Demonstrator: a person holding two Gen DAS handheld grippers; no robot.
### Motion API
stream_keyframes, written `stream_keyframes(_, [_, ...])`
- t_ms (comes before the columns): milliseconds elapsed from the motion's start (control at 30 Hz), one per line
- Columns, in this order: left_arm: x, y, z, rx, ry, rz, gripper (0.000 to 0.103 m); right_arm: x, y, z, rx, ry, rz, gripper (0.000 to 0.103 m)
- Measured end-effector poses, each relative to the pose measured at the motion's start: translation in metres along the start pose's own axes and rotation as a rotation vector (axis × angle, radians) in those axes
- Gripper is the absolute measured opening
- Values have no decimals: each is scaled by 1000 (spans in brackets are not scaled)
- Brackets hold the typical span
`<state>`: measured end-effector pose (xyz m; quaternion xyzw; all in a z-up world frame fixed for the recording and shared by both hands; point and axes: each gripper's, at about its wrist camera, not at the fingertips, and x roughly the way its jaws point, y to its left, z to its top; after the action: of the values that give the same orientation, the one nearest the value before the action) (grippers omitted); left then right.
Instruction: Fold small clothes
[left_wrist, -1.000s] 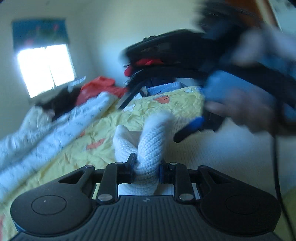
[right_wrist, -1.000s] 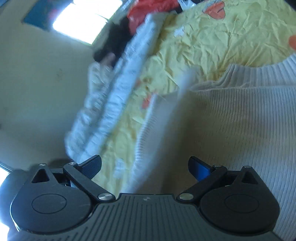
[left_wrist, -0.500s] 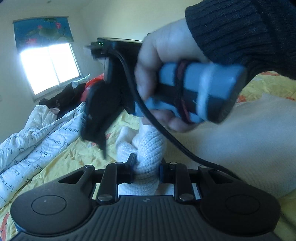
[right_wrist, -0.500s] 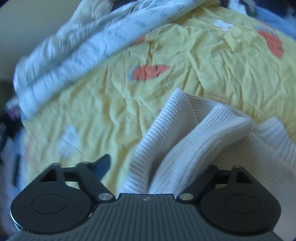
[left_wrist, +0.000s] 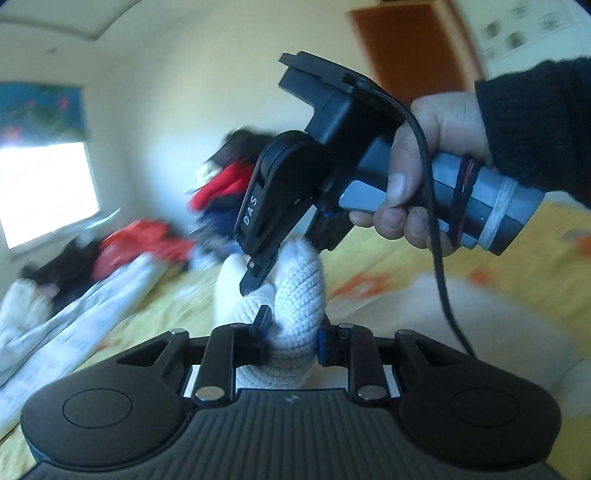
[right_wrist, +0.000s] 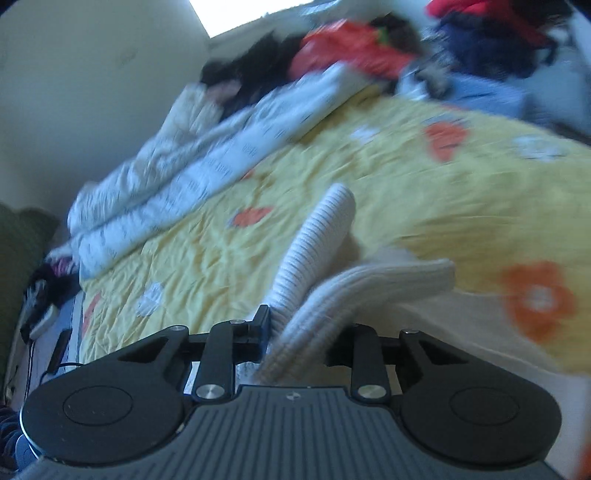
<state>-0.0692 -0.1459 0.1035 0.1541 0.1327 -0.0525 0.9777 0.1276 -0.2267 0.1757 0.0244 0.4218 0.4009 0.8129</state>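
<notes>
Pinching a bunched fold of the white knit sweater (left_wrist: 295, 291), the left gripper (left_wrist: 290, 338) has its fingers narrowed onto the fabric w/ the knit bulging up between them, above the yellow bedsheet (left_wrist: 388, 258). Right gripper (right_wrist: 295, 334) also clamped on the sweater (right_wrist: 314, 240): ribbed edge squeezed between its fingers, one ribbed strip running up-left, another bent off to the right, rest of the garment lying on the sheet (right_wrist: 406, 184). In left wrist view the right gripper (left_wrist: 258, 275) sits just beyond the left one, tips down into the same knit bunch; right hand (left_wrist: 424, 173) wraps its grey handle, black cable hanging down. White printed duvet (right_wrist: 192, 177) along far side of bed; heap of red/dark clothes (right_wrist: 369, 48) near the window (left_wrist: 44, 192). Both views blurry.
</notes>
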Motion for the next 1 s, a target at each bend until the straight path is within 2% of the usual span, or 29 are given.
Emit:
stream_keyframes(133, [-3, -56, 9, 47, -43, -143, 23, -65, -59, -38, 123, -65, -41, 22])
stream_keyframes(300, [12, -125, -20, 192, 70, -281, 24, -79, -124, -115, 306, -63, -153, 21])
stream_keyframes(333, [16, -133, -28, 226, 83, -281, 25, -77, -135, -130, 356, -68, -172, 26])
stream_keyframes(367, [15, -137, -35, 255, 68, -275, 25, -76, -145, -143, 413, -88, -183, 27])
stream_keyframes(400, [8, -135, -38, 278, 28, -280, 28, -75, -150, -155, 463, -126, -148, 30])
stream_keyframes(467, [-6, -122, -36, 282, -18, -329, 32, -85, -160, -170, 570, -225, -101, 49])
stream_keyframes(500, [-12, -108, -33, 264, -40, -359, 33, -92, -162, -174, 600, -272, -114, 67])
stream_keyframes(533, [-21, -98, -31, 244, -59, -383, 34, -100, -161, -177, 611, -330, -129, 75])
stream_keyframes(567, [-32, -84, -29, 220, -80, -399, 35, -107, -159, -177, 606, -388, -140, 75])
stream_keyframes(633, [-50, -59, -33, 185, -129, -384, 54, -113, -150, -171, 583, -431, -159, 75])
stream_keyframes(667, [-55, -47, -39, 175, -154, -353, 77, -112, -145, -166, 562, -433, -147, 75])
stream_keyframes(700, [-60, -39, -45, 176, -174, -303, 87, -110, -143, -160, 540, -424, -122, 75])
stream_keyframes(767, [-59, -28, -60, 228, -172, -195, 86, -98, -134, -146, 492, -373, -73, 76])
stream_keyframes(867, [-44, -26, -83, 322, -51, -80, 86, -70, -128, -126, 435, -280, -48, 77])
stream_keyframes(1000, [-22, -19, -99, 290, 87, -54, 86, -21, -130, -105, 404, -121, -128, 76])
